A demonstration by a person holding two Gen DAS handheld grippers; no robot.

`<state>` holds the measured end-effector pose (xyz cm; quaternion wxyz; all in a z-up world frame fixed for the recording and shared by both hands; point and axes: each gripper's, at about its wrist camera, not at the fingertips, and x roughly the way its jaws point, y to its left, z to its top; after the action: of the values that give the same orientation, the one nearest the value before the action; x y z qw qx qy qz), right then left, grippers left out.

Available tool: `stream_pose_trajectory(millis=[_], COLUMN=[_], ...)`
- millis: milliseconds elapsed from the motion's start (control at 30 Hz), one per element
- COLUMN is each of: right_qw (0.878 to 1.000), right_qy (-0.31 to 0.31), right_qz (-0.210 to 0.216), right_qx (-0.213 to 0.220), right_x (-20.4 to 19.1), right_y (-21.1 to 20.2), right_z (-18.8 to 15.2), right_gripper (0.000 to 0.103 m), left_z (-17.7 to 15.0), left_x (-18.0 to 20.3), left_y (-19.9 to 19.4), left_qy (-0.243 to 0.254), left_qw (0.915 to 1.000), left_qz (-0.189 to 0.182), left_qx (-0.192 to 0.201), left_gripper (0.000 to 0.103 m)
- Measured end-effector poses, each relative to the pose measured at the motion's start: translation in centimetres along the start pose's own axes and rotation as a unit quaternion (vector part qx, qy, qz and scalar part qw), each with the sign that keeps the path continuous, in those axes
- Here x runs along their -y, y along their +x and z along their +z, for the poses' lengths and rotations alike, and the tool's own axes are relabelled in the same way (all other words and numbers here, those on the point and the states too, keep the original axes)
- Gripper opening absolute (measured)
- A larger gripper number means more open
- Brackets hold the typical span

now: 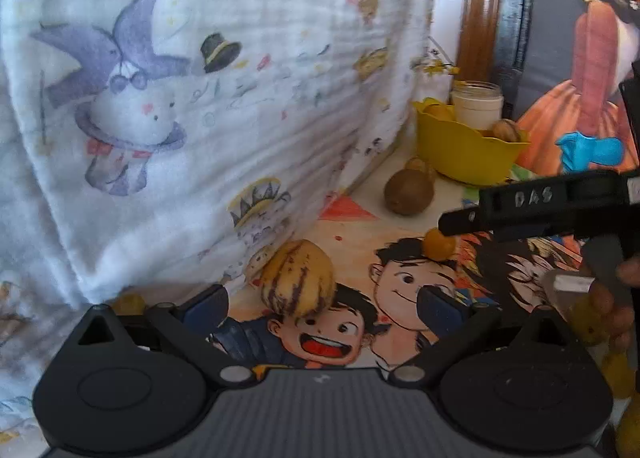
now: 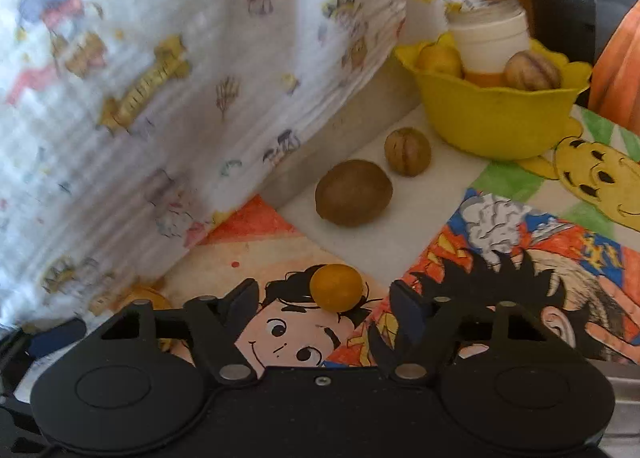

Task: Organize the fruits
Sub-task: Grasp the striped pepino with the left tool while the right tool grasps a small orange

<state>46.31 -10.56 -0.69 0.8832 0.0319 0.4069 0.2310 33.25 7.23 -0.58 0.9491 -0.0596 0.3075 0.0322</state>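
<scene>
Right tongs [image 2: 325, 300] point steeply down, straddling orange fruit [image 2: 337, 287].

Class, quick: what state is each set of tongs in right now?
Left tongs: open, holding nothing.
Right tongs: open, around the small orange fruit, not gripping.

Printed white cloth [image 1: 224, 106] hangs left; wooden post [image 1: 480, 2] behind; cartoon-print tabletop [image 2: 520, 250].

Matt yellow plastic bowl [image 2: 496, 122], crinkled cloth [image 2: 160, 98]
</scene>
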Motion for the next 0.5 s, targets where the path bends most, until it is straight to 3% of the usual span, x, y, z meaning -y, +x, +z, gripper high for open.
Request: stream_pose_trajectory(millis=[300, 500], right_qw=[1.0, 1.0], right_qy=[0.002, -0.003], right_qz=[0.004, -0.003], right_qx=[-0.011, -0.008], right_x=[0.1, 0.2], right_y=[2.2, 2.8], right_z=[-0.1, -0.3], right_gripper=[0.057, 0.048], left_z=[0.7, 0.5], left_x=[-1.0, -1.0], left_y=[1.8, 3.3], left_qy=[-0.035, -0.037], left_qw=[0.9993, 0.999], left_qz=[0.005, 0.017], left_qx=[0.006, -0.02], left_gripper=[0.094, 0.079])
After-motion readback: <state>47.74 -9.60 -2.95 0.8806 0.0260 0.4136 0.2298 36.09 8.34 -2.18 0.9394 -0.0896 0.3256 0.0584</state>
